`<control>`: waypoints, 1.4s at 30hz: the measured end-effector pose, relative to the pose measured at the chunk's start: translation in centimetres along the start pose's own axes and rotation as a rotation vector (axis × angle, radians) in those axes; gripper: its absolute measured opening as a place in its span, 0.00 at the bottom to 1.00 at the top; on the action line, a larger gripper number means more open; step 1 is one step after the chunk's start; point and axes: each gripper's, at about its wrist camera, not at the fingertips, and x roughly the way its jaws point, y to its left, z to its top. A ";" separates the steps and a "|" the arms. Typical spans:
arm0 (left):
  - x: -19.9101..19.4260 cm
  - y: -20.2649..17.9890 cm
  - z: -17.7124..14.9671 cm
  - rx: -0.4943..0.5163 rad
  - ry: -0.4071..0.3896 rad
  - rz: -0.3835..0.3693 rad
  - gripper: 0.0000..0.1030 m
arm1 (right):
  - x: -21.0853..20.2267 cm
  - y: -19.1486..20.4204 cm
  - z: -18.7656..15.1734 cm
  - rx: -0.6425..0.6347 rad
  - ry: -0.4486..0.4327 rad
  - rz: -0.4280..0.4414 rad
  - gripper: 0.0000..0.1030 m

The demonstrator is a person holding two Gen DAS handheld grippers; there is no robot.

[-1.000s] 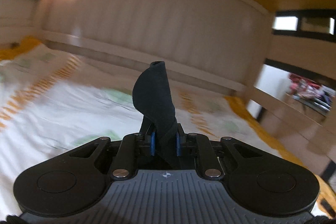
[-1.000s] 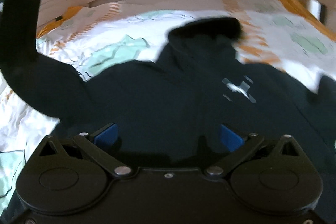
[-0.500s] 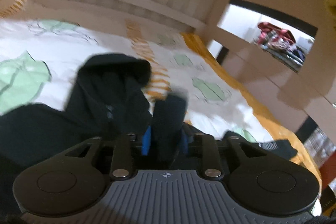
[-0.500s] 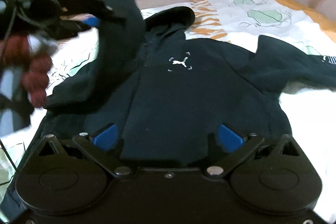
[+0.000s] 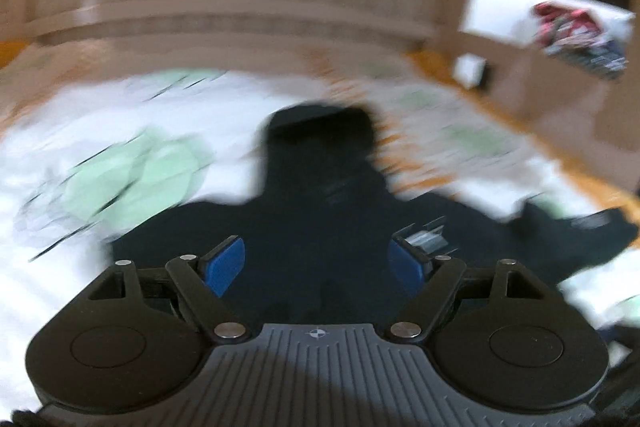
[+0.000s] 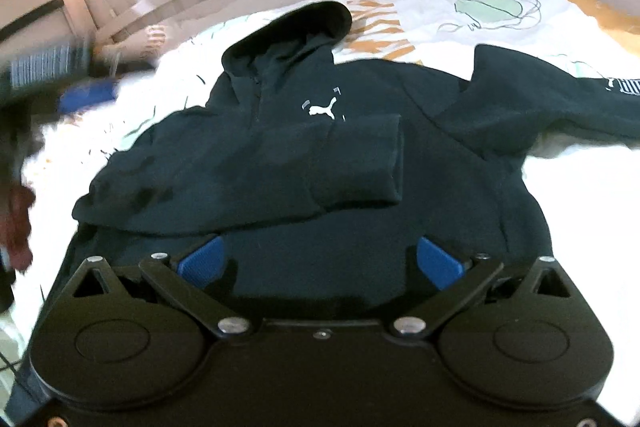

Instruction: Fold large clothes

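Both claws — left claw (image 5: 316, 263), just opening, right claw (image 6: 320, 263) — agape, seemingly empty, above dark hoodie (image 6: 280, 155).

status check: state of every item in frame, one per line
hoodie: lying face up on the bed, partly folded
one sleeve: folded across the chest, cuff below the logo
other sleeve: spread out to the side, unfolded
hood: flat, toward the headboard
left tool: open, jaws have just been opening, nothing gripped
right tool: open, over the hem, nothing gripped
bedsheet: spread, slightly wrinkled
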 end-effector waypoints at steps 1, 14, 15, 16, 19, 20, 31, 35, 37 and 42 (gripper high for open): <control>0.2 1.4 -0.8 -0.017 0.018 0.044 0.75 | 0.1 -0.1 0.3 0.003 -0.008 0.006 0.99; -0.2 13.3 -6.5 -0.358 0.120 0.243 0.82 | 2.0 0.1 2.9 -0.025 -0.021 0.025 0.99; -0.4 13.2 -6.4 -0.356 0.113 0.246 0.82 | 2.1 0.1 3.0 -0.027 -0.020 0.019 0.99; -0.6 13.2 -6.5 -0.358 0.104 0.248 0.82 | 2.3 0.0 3.1 -0.030 -0.018 0.014 0.99; -1.1 13.3 -6.9 -0.386 0.083 0.237 0.82 | 2.4 0.3 3.4 -0.039 -0.019 0.007 0.99; -1.3 13.4 -7.1 -0.396 0.073 0.229 0.82 | 2.4 0.5 3.5 -0.048 -0.020 0.012 0.99; -2.0 15.6 -8.2 -0.464 0.046 0.233 0.86 | 6.4 9.0 6.8 -0.189 0.013 0.251 0.99; -2.5 15.5 -8.3 -0.463 0.042 0.295 0.85 | 9.3 13.3 7.5 -0.270 0.031 0.305 0.99; -2.4 15.9 -8.6 -0.471 0.056 0.310 0.85 | 10.9 15.6 7.7 -0.322 0.039 0.322 0.99; -2.4 15.8 -8.6 -0.457 0.053 0.317 0.85 | 14.7 21.1 8.1 -0.429 0.067 0.353 0.99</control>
